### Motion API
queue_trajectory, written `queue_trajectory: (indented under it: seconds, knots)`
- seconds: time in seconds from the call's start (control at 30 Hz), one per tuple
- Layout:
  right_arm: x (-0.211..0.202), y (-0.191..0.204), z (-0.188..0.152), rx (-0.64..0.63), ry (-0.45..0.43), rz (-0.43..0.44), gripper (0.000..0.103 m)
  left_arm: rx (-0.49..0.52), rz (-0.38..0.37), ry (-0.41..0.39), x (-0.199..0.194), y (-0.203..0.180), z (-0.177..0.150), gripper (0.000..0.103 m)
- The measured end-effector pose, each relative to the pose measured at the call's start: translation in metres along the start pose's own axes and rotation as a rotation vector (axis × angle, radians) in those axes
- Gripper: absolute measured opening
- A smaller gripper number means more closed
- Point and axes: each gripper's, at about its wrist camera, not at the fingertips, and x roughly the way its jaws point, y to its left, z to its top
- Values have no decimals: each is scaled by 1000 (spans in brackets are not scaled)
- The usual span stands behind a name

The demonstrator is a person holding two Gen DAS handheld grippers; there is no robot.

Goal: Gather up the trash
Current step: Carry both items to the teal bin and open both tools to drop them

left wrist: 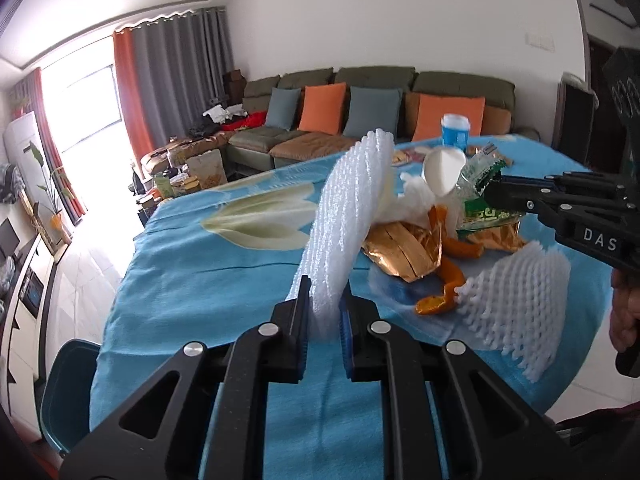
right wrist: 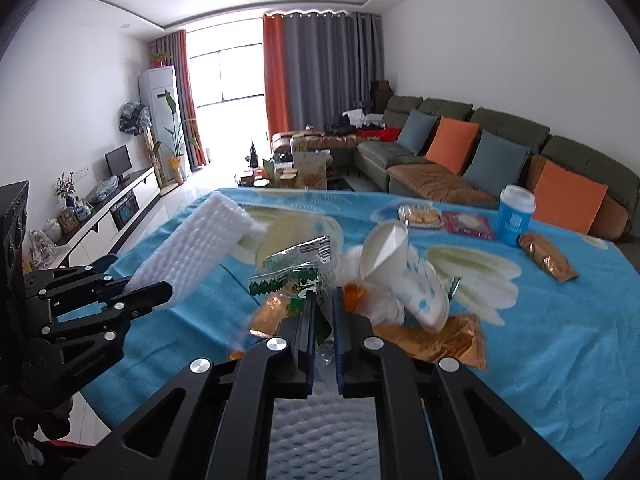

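Foam netting, a white fruit sleeve, stands pinched at its lower end between the pads of the left gripper, lifted off the blue tablecloth. Its long axis runs up and away from the jaws, leaning toward the pile, which suits carrying it clear of the other litter. Right of it lie a gold wrapper, orange peel, a crushed paper cup and a second foam net, heaped together as trash waiting to be gathered. Farther right, the right gripper is pressed together on a green-printed snack bag; the bag seems to rise upright from the jaws, though blur makes its lower edge hard to read. A blue tumbler stands well apart.
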Motion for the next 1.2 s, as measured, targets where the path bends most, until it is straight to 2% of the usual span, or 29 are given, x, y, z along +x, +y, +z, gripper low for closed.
queue_trajectory:
  seconds: [0.13,0.23,0.33,0.53,0.73,0.97,1.2]
  knots:
    - [-3,11,7,-24,-16,16,7,-34,0,-42,-19,11,-1,13]
    - [-4,27,15,-43,-36,60,7,-76,22,-62,-31,28,-5,13]
    - [2,47,24,-62,-43,112,7,-125,72,-77,-44,50,-9,13]
    - [29,93,42,-92,-24,274,7,-242,204,-73,-69,103,-28,13]
    - [60,158,58,-142,41,449,7,-379,345,-51,-95,166,-58,13]
    - [92,228,77,-197,130,582,7,-522,451,1,-119,232,-98,13]
    - [131,296,73,-265,255,641,7,-650,462,58,-135,277,-142,14]
